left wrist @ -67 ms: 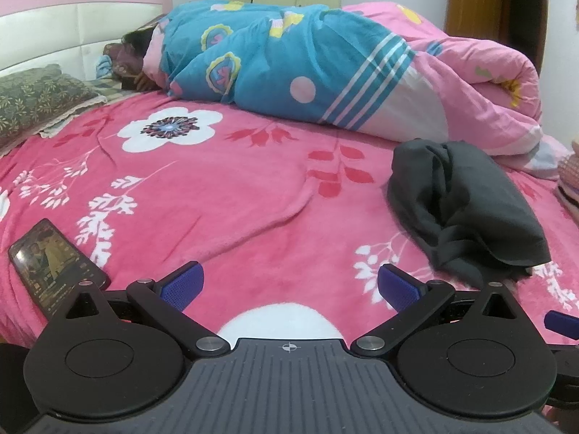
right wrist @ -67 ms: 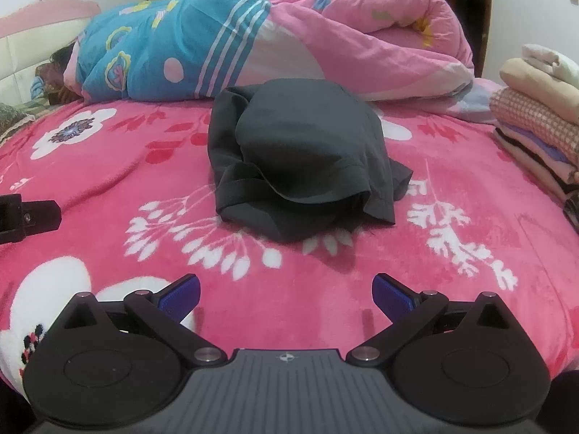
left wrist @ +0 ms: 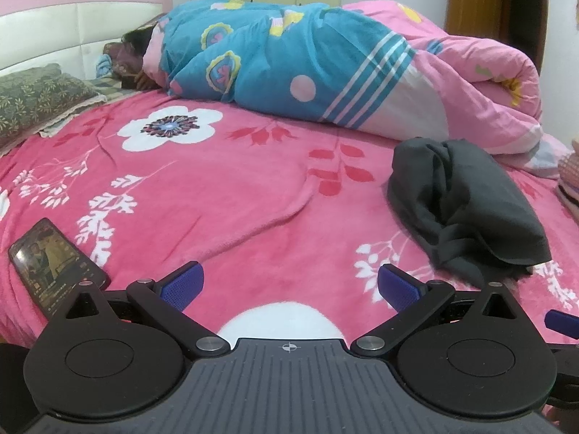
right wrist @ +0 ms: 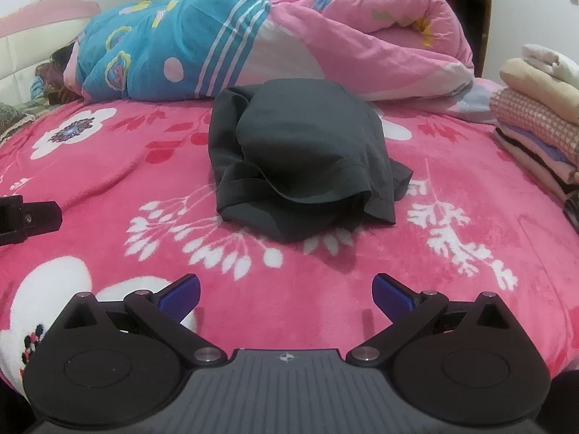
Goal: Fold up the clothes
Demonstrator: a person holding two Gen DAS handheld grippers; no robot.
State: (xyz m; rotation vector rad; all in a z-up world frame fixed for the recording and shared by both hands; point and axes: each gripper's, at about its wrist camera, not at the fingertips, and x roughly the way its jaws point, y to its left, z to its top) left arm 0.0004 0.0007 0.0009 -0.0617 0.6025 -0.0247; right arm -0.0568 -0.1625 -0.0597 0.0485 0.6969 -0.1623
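A crumpled dark grey garment (right wrist: 300, 159) lies in a heap on the pink flowered bedspread (right wrist: 452, 275). In the right wrist view it sits straight ahead, well beyond my right gripper (right wrist: 286, 291), whose blue-padded jaws stand wide open over bare bedspread. In the left wrist view the same garment (left wrist: 466, 206) lies ahead to the right. My left gripper (left wrist: 289, 282) is open too, with nothing between its fingers. A part of the left gripper (right wrist: 29, 217) shows at the left edge of the right wrist view.
A person lies under a blue and pink quilt (left wrist: 325, 72) across the far side of the bed. A phone (left wrist: 54, 264) with a lit screen rests by the left gripper. A stack of folded clothes (right wrist: 539, 123) stands at the right. A pillow (left wrist: 36, 101) lies far left.
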